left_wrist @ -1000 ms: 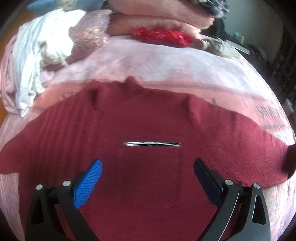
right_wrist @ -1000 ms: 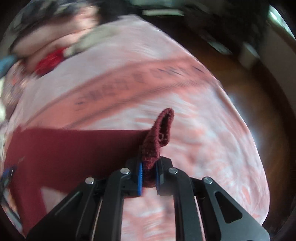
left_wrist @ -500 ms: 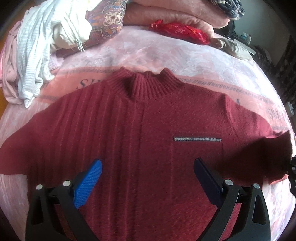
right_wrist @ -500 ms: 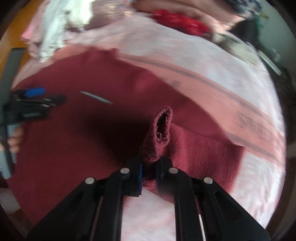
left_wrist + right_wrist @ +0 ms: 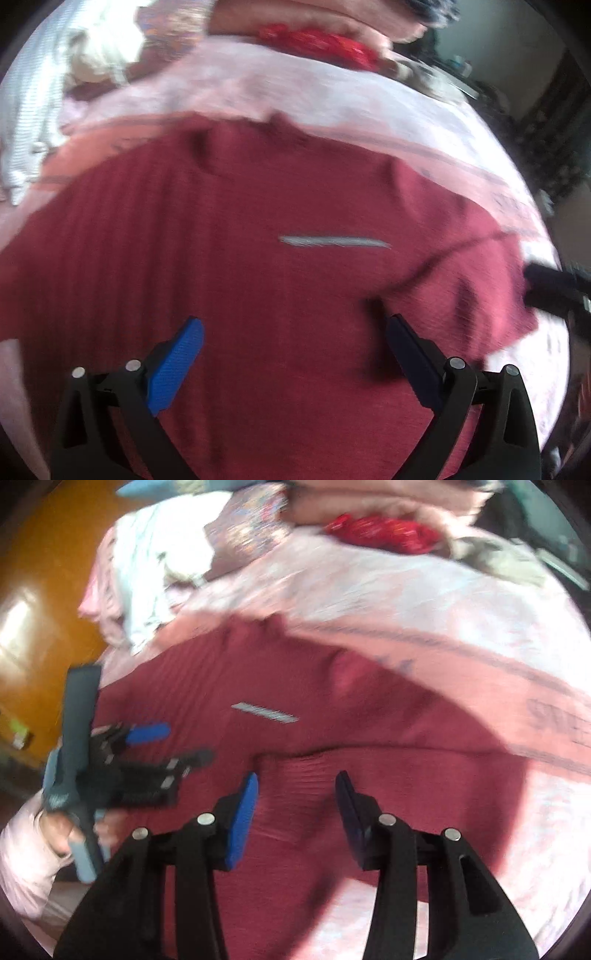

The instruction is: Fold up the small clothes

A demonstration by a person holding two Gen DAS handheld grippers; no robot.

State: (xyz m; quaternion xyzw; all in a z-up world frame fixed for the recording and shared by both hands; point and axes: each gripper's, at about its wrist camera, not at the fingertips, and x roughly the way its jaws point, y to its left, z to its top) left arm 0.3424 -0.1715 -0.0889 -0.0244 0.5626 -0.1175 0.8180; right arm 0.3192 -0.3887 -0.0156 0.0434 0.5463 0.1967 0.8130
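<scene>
A dark red knitted sweater [image 5: 229, 236] lies spread on the pink bedspread [image 5: 332, 99], collar away from me, a thin silver strip [image 5: 334, 242] on its chest. Its right sleeve [image 5: 295, 775] now lies folded inward over the body. My right gripper [image 5: 297, 786] hovers just above that sleeve cuff; its jaws are opening and the pads no longer press the cloth. My left gripper [image 5: 293, 332] is open over the lower chest, holding nothing. It also shows at the left of the right wrist view, the left gripper [image 5: 173, 742] held by a hand.
A heap of white, patterned and pink clothes [image 5: 166, 554] sits at the bed's far left, with a red garment [image 5: 376, 528] and pink folded bedding behind. Wooden floor [image 5: 40, 590] lies beyond the left bed edge. Dark furniture [image 5: 546, 140] stands at the right.
My right gripper carried the sleeve cuff inward over the sweater's body and its jaws came apart, letting the cuff drop flat. The left gripper drifted slightly and tilted further down, staying open.
</scene>
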